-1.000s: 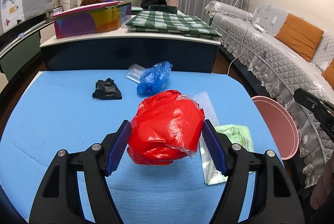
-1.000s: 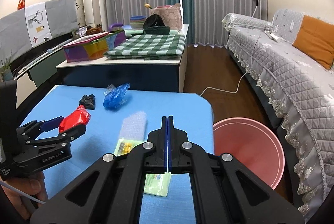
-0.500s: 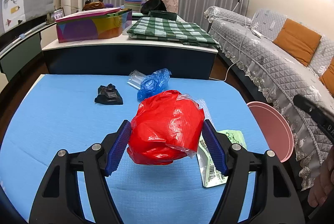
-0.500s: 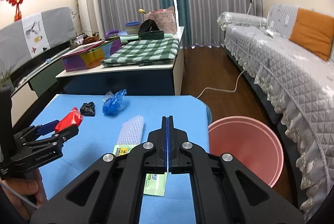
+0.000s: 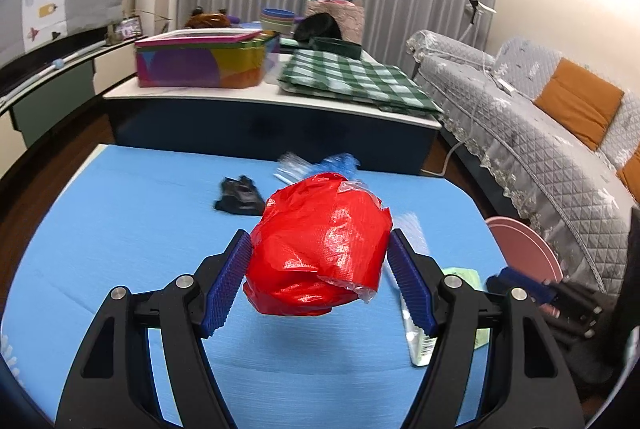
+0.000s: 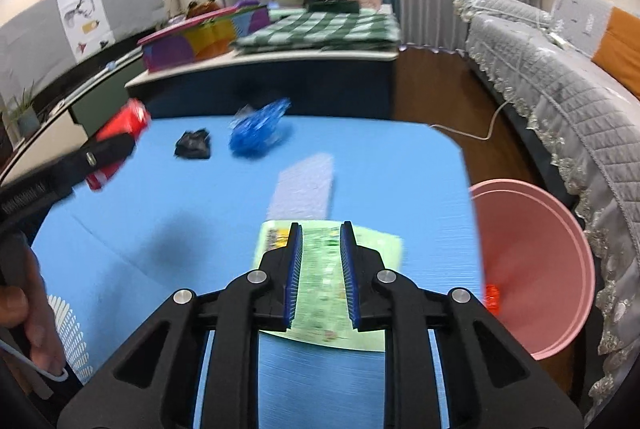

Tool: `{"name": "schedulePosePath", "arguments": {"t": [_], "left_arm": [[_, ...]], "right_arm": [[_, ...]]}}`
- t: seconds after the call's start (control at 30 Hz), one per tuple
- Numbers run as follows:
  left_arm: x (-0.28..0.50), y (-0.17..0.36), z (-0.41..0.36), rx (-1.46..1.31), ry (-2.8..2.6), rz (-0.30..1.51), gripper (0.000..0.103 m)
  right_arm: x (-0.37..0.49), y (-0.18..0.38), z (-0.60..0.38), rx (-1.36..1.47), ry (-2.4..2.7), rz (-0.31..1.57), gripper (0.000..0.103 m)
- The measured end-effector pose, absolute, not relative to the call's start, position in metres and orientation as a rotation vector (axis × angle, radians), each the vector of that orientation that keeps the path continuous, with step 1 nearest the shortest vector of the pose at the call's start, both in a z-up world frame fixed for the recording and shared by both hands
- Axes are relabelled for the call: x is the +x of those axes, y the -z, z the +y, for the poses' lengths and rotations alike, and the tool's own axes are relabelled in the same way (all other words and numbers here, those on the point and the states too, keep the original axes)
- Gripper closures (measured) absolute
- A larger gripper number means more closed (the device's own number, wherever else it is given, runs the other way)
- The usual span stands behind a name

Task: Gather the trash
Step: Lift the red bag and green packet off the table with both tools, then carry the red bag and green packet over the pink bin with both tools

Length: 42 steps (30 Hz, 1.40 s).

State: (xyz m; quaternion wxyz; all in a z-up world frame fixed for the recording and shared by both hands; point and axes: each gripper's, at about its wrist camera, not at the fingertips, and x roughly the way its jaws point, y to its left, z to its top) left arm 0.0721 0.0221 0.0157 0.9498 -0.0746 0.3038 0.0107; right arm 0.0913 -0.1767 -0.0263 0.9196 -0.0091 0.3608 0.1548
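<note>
The crumpled red plastic bag (image 5: 320, 245) sits clamped between the ribbed blue pads of the left gripper (image 5: 320, 269), lifted clear of the blue table (image 5: 120, 229). Beyond that gripper lie a small black scrap (image 5: 238, 197) and a blue crinkled plastic wad (image 5: 336, 163), the wad mostly hidden behind the red bag. To its right a strip of bubble wrap (image 5: 414, 229) and a pale green wrapper (image 5: 418, 339) peek out past the right-hand finger.

The right gripper (image 6: 320, 269) has just been opening; its jaws stand slightly apart, with the flat, printed green wrapper (image 6: 324, 285) lying on the table beneath the gap; whether the pads touch it cannot be told. Ahead of it is the bubble wrap (image 6: 304, 189), blurred. To its right, off the table's edge, stands a smooth pink bin (image 6: 536, 269), a small red scrap (image 6: 493, 297) inside near its rim. At far left, a hand (image 6: 28, 325) is cut off by the frame.
</note>
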Motion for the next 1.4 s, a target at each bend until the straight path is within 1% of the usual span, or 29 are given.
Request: {"name": "schedulePosePath", "arguments": {"t": [0.1, 0.13, 0.17, 0.23, 0.43, 0.5, 0.53, 0.57, 0.6, 0.63, 0.73, 1.03, 1.4], "left_arm": [[0.068, -0.018, 0.039, -0.170, -0.054, 0.608, 0.035], [0.067, -0.018, 0.045, -0.179, -0.065, 0.606, 0.035], [0.066, -0.018, 0.051, -0.187, -0.074, 0.605, 0.035], [0.066, -0.018, 0.058, -0.195, -0.086, 0.605, 0.035], [0.066, -0.015, 0.069, -0.206, -0.104, 0.606, 0.035], [0.066, -0.015, 0.069, -0.206, -0.103, 0.605, 0.035], [0.066, -0.014, 0.069, -0.206, -0.102, 0.605, 0.035], [0.066, -0.014, 0.069, -0.205, -0.102, 0.606, 0.035], [0.067, -0.013, 0.068, -0.204, -0.100, 0.607, 0.035], [0.068, -0.013, 0.067, -0.203, -0.099, 0.609, 0.035], [0.069, -0.012, 0.061, -0.196, -0.094, 0.613, 0.035], [0.072, -0.011, 0.034, -0.152, -0.059, 0.613, 0.035], [0.074, -0.012, -0.001, -0.086, -0.011, 0.609, 0.035]], "right_arm": [[0.094, 0.036, -0.158, -0.040, -0.335, 0.764, 0.082], [0.095, 0.039, -0.152, -0.048, -0.341, 0.771, 0.080], [0.096, 0.042, -0.145, -0.060, -0.345, 0.778, 0.073], [0.097, 0.048, -0.133, -0.098, -0.334, 0.788, 0.062], [0.101, 0.066, -0.119, -0.194, -0.258, 0.847, 0.061], [0.102, 0.070, -0.119, -0.205, -0.245, 0.864, 0.067], [0.102, 0.071, -0.119, -0.208, -0.244, 0.872, 0.079], [0.103, 0.072, -0.120, -0.209, -0.246, 0.875, 0.087], [0.103, 0.071, -0.120, -0.211, -0.246, 0.871, 0.091], [0.101, 0.068, -0.121, -0.219, -0.245, 0.859, 0.095], [0.095, 0.057, -0.124, -0.233, -0.248, 0.815, 0.100], [0.077, 0.009, -0.156, -0.179, -0.232, 0.642, 0.102], [0.066, -0.024, -0.196, -0.114, -0.204, 0.543, 0.102]]}}
